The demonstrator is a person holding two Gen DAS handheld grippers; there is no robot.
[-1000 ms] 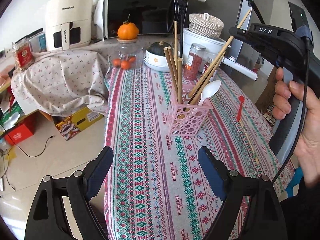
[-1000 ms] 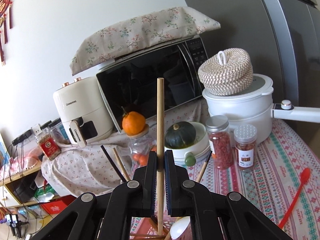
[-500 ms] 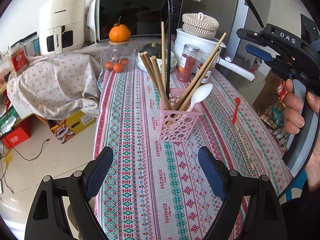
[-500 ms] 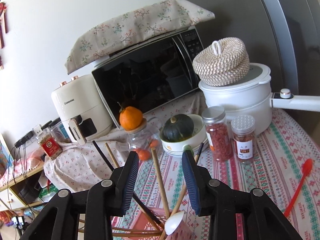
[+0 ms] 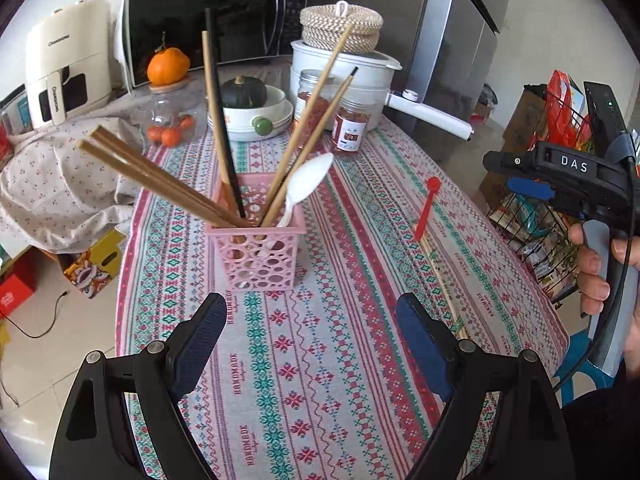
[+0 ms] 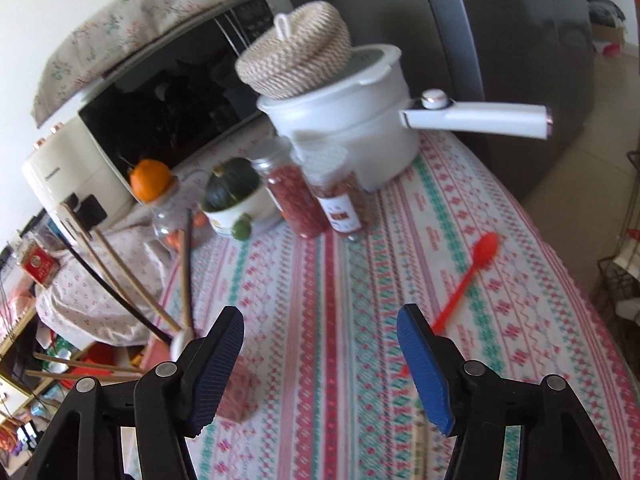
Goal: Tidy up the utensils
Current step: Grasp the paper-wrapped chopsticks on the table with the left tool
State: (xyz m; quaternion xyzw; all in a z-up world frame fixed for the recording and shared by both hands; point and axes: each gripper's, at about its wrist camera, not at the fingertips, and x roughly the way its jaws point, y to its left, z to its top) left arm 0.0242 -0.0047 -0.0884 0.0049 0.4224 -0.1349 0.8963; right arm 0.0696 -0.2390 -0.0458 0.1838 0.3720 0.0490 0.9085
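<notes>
A pink perforated basket (image 5: 256, 254) stands on the patterned tablecloth and holds several wooden chopsticks (image 5: 152, 176), a black chopstick (image 5: 222, 120) and a white spoon (image 5: 306, 184). A red spoon (image 5: 426, 208) and a thin wooden chopstick (image 5: 440, 280) lie on the cloth to the basket's right. My left gripper (image 5: 308, 340) is open and empty, just in front of the basket. My right gripper (image 6: 320, 356) is open and empty above the cloth; the red spoon (image 6: 468, 280) lies ahead of its right finger, the basket (image 6: 236, 396) low left. It also shows at the right edge of the left wrist view (image 5: 560, 176).
At the table's far end stand a white pot (image 5: 344, 76) with a woven lid, two spice jars (image 5: 350, 124), a bowl with a green squash (image 5: 248, 112) and a glass jar (image 5: 168, 120). A microwave (image 5: 208, 20) and air fryer (image 5: 64, 60) are behind. A wire rack (image 5: 536, 216) stands right.
My right gripper let go of the wooden chopstick into the basket, opened wide, and swung right and down toward the red spoon. My left gripper moved closer to the basket.
</notes>
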